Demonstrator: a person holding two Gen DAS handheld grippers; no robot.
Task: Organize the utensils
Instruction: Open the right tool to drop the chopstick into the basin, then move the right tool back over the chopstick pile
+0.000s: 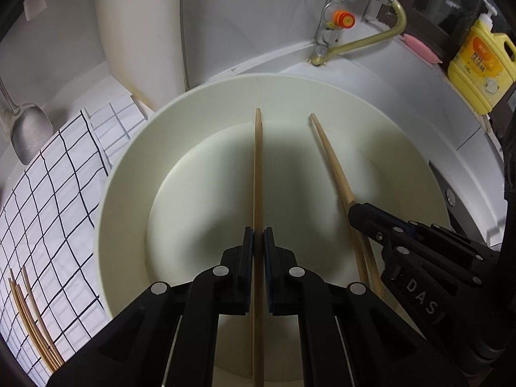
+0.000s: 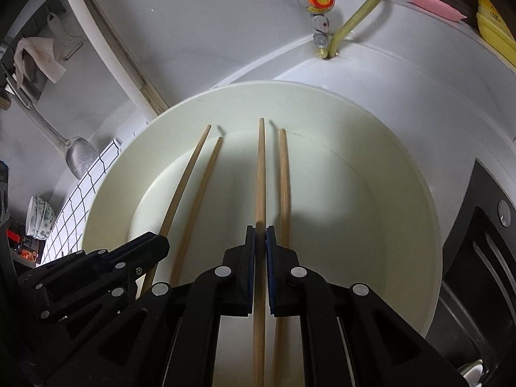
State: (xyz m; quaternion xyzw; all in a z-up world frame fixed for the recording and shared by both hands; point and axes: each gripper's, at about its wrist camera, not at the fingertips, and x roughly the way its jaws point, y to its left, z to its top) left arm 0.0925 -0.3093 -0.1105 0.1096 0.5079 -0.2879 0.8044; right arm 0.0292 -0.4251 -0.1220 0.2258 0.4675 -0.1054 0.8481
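Note:
A cream round container (image 1: 122, 167) (image 2: 403, 167) sits below both grippers. My left gripper (image 1: 258, 235) is shut on wooden chopsticks (image 1: 257, 167) that point down into the container. My right gripper (image 2: 260, 235) is shut on a second pair of wooden chopsticks (image 2: 260, 174), also pointing into the container. In the left wrist view the right gripper (image 1: 354, 214) shows at the right with its chopsticks (image 1: 332, 158). In the right wrist view the left gripper (image 2: 159, 242) shows at the lower left with its chopsticks (image 2: 188, 177).
Several more chopsticks (image 1: 30, 316) lie on a white checked cloth (image 1: 51, 200) left of the container. A metal spoon (image 1: 27, 132) lies beyond the cloth. A gas valve (image 1: 343, 19) with a hose and a yellow detergent bottle (image 1: 480, 61) stand behind.

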